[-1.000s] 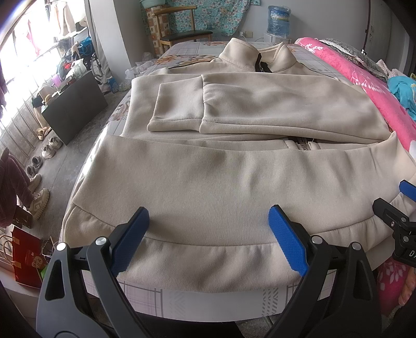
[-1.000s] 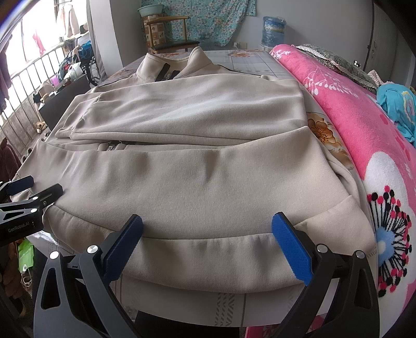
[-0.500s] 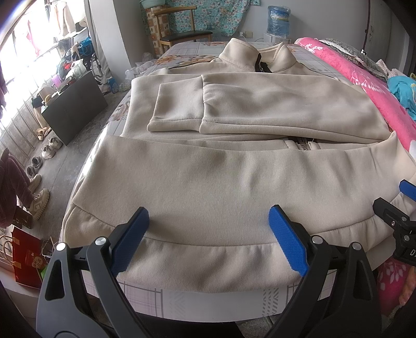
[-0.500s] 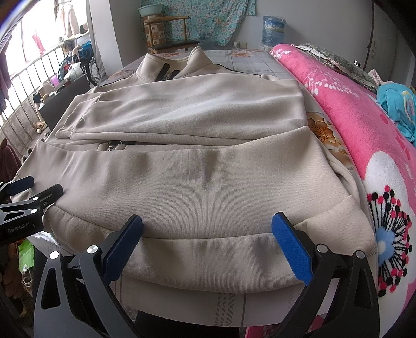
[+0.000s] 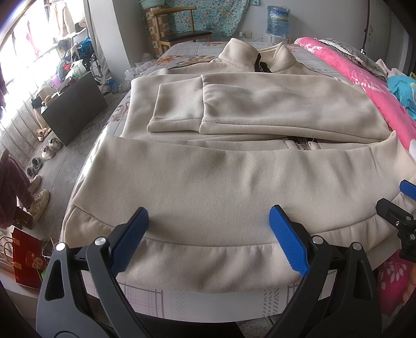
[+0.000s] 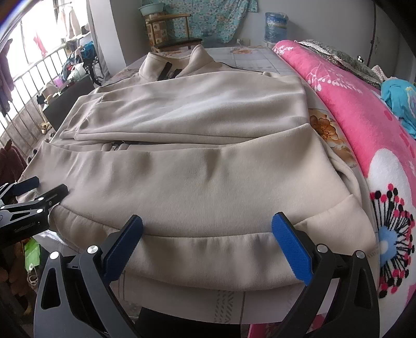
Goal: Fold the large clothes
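Note:
A large beige zip jacket (image 5: 221, 182) lies on the bed, collar at the far end, both sleeves folded across the chest, bottom part folded up toward me. It also shows in the right wrist view (image 6: 208, 176). My left gripper (image 5: 208, 234) is open, its blue pads either side of the hem near the bed's front edge, holding nothing. My right gripper (image 6: 205, 239) is open and empty over the hem farther right. Each gripper shows at the edge of the other's view: the right gripper (image 5: 400, 208) and the left gripper (image 6: 26, 197).
A pink flowered blanket (image 6: 364, 117) lies along the bed's right side with blue cloth (image 6: 397, 96) on it. To the left are the floor, shoes (image 5: 39, 161), a dark cabinet (image 5: 75, 109) and a red bag (image 5: 26, 257). A chair (image 5: 182, 33) and a water jug (image 5: 278, 18) stand beyond the bed.

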Motion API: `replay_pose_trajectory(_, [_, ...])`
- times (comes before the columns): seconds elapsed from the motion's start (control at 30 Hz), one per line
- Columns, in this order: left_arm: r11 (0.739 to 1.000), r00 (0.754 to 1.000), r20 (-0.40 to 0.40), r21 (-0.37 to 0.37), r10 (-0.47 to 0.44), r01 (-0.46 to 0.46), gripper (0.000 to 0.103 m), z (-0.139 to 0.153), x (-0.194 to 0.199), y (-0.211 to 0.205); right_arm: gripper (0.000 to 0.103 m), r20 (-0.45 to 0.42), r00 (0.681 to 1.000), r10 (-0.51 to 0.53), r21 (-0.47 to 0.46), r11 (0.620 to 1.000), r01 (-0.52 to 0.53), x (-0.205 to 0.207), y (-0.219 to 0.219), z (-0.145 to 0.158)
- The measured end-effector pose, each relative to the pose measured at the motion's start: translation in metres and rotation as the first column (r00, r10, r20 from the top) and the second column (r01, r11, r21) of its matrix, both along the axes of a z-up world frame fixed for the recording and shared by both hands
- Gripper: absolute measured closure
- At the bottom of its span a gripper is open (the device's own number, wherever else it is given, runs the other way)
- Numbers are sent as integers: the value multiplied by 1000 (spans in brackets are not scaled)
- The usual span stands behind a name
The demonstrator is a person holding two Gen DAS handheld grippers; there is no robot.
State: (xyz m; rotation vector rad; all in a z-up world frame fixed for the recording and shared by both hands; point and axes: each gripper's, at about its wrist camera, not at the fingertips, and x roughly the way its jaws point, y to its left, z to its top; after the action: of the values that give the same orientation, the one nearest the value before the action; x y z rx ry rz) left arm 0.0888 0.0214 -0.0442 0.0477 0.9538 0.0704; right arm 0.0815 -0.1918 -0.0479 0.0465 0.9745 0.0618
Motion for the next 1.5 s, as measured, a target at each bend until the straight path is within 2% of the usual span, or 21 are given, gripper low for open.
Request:
replay_pose_trajectory(0.23, [1000, 1000, 0, 11, -4, 4, 13, 0, 1, 0, 6, -4, 1000, 9, -17, 1000, -9, -1, 2, 0])
replay_pose_trajectory(0.4, [997, 1000, 28, 71, -5, 3, 13, 11, 3, 0, 6, -21, 999, 29, 23, 999, -28, 0, -5, 6])
replay_pose_trajectory(0.53, [994, 995, 94, 106, -39, 29, 13, 37, 13, 5, 6, 10, 999, 46, 71, 996, -46, 9, -15, 33])
replay_pose_trajectory(0.63, [990, 980, 177, 127, -91, 69, 13, 70, 30, 11, 6, 61, 995, 74, 61, 995, -78, 25, -19, 65])
replay_pose_trajectory(0.8, [990, 959, 245, 12, -142, 144, 13, 112, 78, 27, 6, 80, 989, 128, 94, 986, -135, 71, -22, 106])
replay_pose_trajectory(0.97, [982, 944, 285, -41, -166, 185, 17, 133, 147, 30, 6, 101, 983, 152, 127, 978, -164, 136, -28, 134])
replay_pose_trajectory(1.1, [979, 963, 240, -128, -124, 158, 25, 129, 216, 31, 6, 72, 989, 130, 149, 979, -139, 200, -32, 136])
replay_pose_trajectory(1.3, [966, 990, 109, -232, -89, 112, 37, 101, 311, 20, 6, -86, 992, 90, 248, 967, -66, 311, -27, 104])
replay_pose_trajectory(1.37, [962, 992, 68, -243, -110, 123, 38, 91, 328, 10, 6, -141, 985, 99, 259, 964, -60, 342, -19, 88])
replay_pose_trajectory(1.47, [968, 991, 2, -217, -131, 128, 40, 73, 350, -7, 11, -215, 972, 91, 265, 964, -32, 380, -9, 63])
replay_pose_trajectory(1.5, [971, 991, -19, -204, -129, 122, 45, 67, 357, -12, 12, -238, 967, 89, 258, 966, -26, 389, -6, 55])
